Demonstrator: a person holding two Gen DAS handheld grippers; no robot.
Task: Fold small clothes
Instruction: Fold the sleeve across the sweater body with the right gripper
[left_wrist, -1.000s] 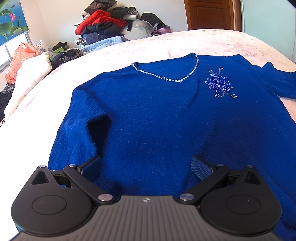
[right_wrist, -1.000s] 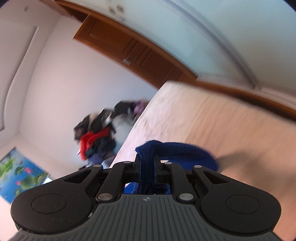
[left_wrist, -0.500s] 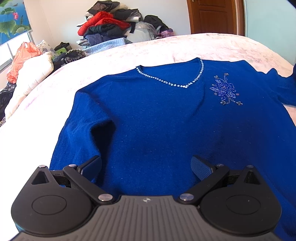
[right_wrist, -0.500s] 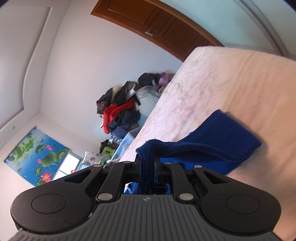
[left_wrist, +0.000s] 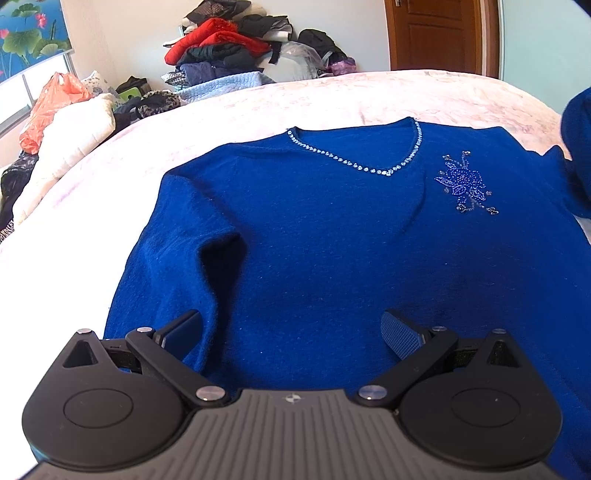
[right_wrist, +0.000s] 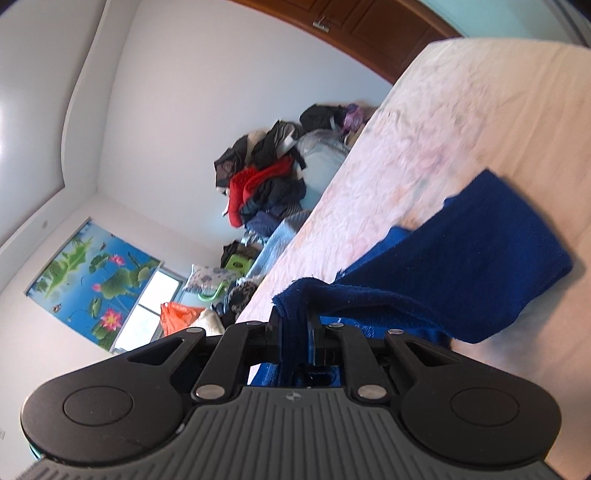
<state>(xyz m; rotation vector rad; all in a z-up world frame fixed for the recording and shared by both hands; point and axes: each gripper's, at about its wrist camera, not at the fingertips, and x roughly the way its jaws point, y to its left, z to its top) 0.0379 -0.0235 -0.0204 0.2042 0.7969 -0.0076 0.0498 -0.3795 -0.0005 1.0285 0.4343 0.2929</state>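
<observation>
Left wrist view: a blue sweater (left_wrist: 332, 240) lies face up and spread flat on a pale bed (left_wrist: 314, 99), its V-neck trimmed with a line of clear beads (left_wrist: 354, 162) and a beaded flower (left_wrist: 463, 184) stitched on the chest. One sleeve (left_wrist: 173, 258) lies along the garment's left edge as seen in this view, with a dark crease between it and the body. The left gripper (left_wrist: 291, 326) hangs over the sweater's lower part with its two fingers wide apart, and nothing sits between the blue pads (left_wrist: 399, 334); whether they touch the knit cannot be told. At the right edge of this view a fold of blue cloth rises off the bed. Right wrist view: the right gripper (right_wrist: 295, 325) has its fingers pressed together on the cuff end of the other sleeve (right_wrist: 461, 266), which stretches away from the jaws, doubled over itself and lifted clear of the bed (right_wrist: 480, 110); the camera is tilted so the mattress slopes across the picture. Beyond the bed a pile of clothes (left_wrist: 236, 44) in red, black and grey is stacked against the white wall, an orange bag (left_wrist: 51, 107) sits by the window, and a lotus picture (right_wrist: 92, 288) hangs beside it. A brown wooden door (left_wrist: 436, 35) stands in the far corner.
</observation>
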